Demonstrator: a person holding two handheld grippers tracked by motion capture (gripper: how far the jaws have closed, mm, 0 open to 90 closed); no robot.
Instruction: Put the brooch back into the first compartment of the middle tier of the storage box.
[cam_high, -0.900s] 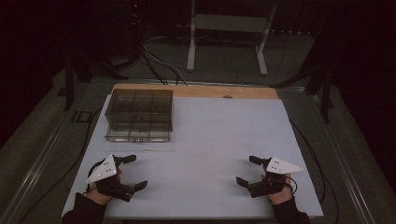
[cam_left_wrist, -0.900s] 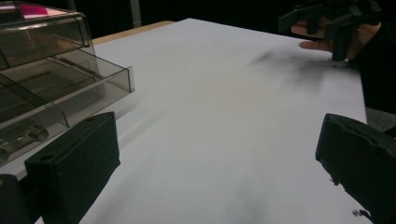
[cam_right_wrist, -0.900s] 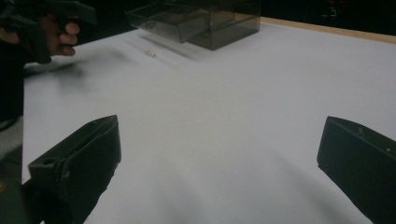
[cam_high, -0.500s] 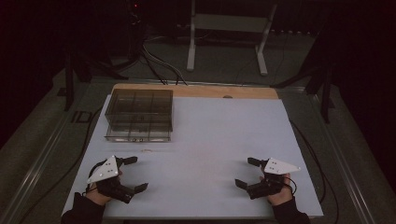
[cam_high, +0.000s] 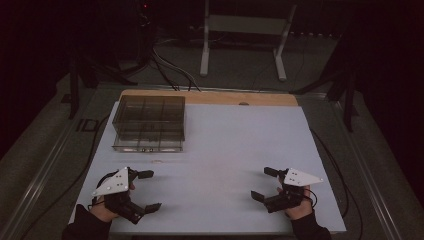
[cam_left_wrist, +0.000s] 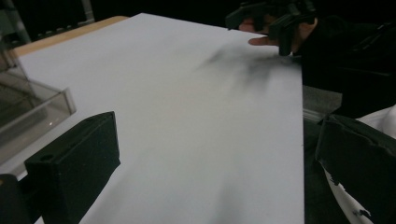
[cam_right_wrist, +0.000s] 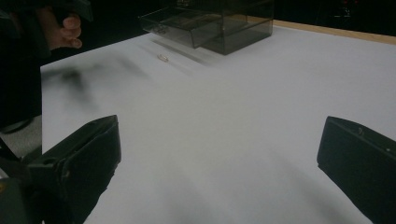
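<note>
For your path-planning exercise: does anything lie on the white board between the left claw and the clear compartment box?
Almost nothing: the board is bare except for one small clear item lying just in front of the box, roughly along the left claw's path.

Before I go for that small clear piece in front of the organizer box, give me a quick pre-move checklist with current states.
1. Left tool open: ok, jaws wide apart, nothing between them.
2. Right tool open: ok, jaws spread, nothing held.
3. Small clear piece located: ok, it lies on the white table top just in front of the clear organizer box.
4. Path from the left tool to the piece: ok, bare table between them.
5. What the piece is: cannot tell, too small and blurred.
6. Box drawer state: cannot tell for sure; the right gripper view suggests a lower tray sticking out.
</note>
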